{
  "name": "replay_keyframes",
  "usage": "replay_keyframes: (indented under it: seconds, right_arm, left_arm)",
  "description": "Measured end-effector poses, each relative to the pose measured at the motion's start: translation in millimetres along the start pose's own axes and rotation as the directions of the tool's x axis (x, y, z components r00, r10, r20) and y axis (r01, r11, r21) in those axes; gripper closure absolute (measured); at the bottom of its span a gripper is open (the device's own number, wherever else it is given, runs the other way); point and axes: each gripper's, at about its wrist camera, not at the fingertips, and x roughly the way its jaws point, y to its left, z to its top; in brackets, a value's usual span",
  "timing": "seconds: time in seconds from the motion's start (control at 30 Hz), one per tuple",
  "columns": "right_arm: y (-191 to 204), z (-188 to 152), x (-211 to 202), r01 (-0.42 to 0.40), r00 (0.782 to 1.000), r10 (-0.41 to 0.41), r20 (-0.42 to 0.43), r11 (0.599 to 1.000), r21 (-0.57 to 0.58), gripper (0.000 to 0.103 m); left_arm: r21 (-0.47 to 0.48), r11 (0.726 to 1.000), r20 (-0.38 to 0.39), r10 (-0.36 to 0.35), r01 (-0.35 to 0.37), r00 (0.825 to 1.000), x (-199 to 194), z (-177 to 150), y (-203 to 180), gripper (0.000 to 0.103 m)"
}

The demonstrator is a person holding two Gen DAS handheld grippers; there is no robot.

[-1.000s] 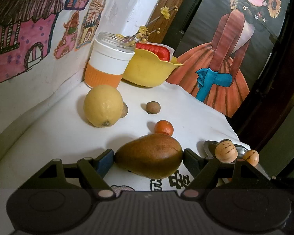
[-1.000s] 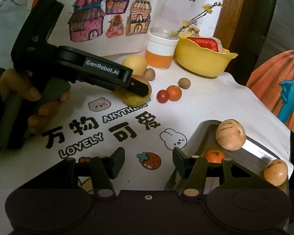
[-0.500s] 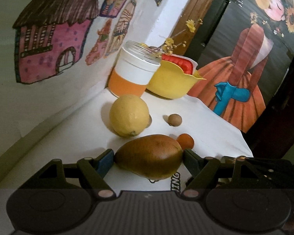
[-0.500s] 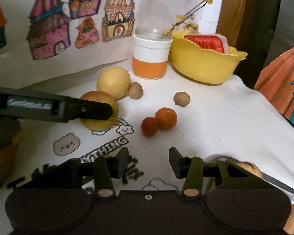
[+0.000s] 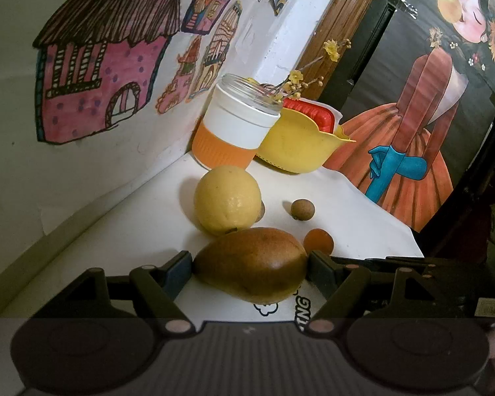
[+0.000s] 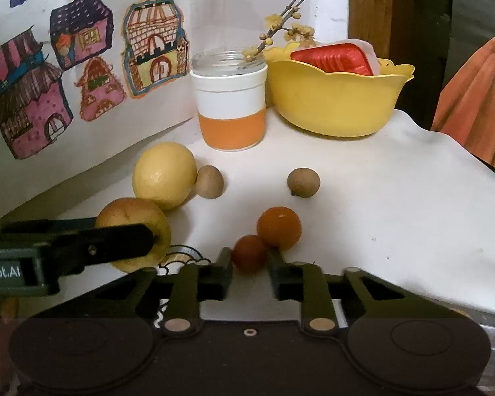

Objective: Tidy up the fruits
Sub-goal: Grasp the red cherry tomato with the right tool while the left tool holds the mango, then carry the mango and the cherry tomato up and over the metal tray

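In your left wrist view, your left gripper (image 5: 250, 272) is spread wide and clamped on the brown-yellow pear (image 5: 251, 268), one pad at each end; it sits just above the white tablecloth (image 5: 142, 227), with the lemon (image 5: 227, 205) just behind. In your right wrist view, your right gripper (image 6: 249, 268) is narrowed around the small red fruit (image 6: 249, 252), its fingers at either side; whether they grip it I cannot tell. The small orange (image 6: 279, 228) touches that fruit.

The lemon (image 6: 164, 175) has dimpled, slightly glossy skin. The yellow plastic bowl (image 6: 338, 99) looks smooth, the white tablecloth (image 6: 396, 191) matt.
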Motion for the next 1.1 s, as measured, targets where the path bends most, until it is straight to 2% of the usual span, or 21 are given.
replay_keyframes:
  seconds: [0.27,0.4,0.5,0.67,0.97,1.1]
  right_arm:
    - [-16.2,-17.6,-31.7,-0.015,1.0,0.016,-0.009,0.999,0.038,0.08]
    - [-14.8,-24.1,-53.7,0.011,1.0,-0.012,0.027,0.999,0.03,0.08]
    - [-14.3,-27.0,-67.0,0.02,0.998,-0.022,0.052,0.999,0.036,0.08]
    - [-15.0,-34.4,-86.9,0.028,0.997,-0.031,0.069,0.999,0.037,0.08]
    - [-20.7,-65.9,-125.3,0.044,0.995,-0.048,0.092,0.998,0.045,0.08]
    - [-27.1,-82.0,-138.2,0.051,0.994,-0.056,0.099,0.997,0.059,0.08]
  left_arm:
    - [0.025,0.999,-0.021,-0.02,0.02,1.0,-1.6,-1.4,-5.8,0.023]
    - [0.041,0.998,-0.038,-0.042,0.043,0.998,-3.8,-5.0,-10.7,0.023]
    - [0.014,0.997,-0.052,-0.072,0.073,0.996,-9.5,-11.7,-12.2,0.023]
    - [0.059,0.994,-0.062,-0.092,0.095,0.994,-19.5,-27.4,-28.0,0.023]
    - [0.0,0.992,-0.08,-0.127,0.128,0.989,-36.8,-44.9,-39.1,0.023]
    - [0.004,0.992,-0.078,-0.129,0.129,0.989,-38.7,-48.7,-48.6,0.023]
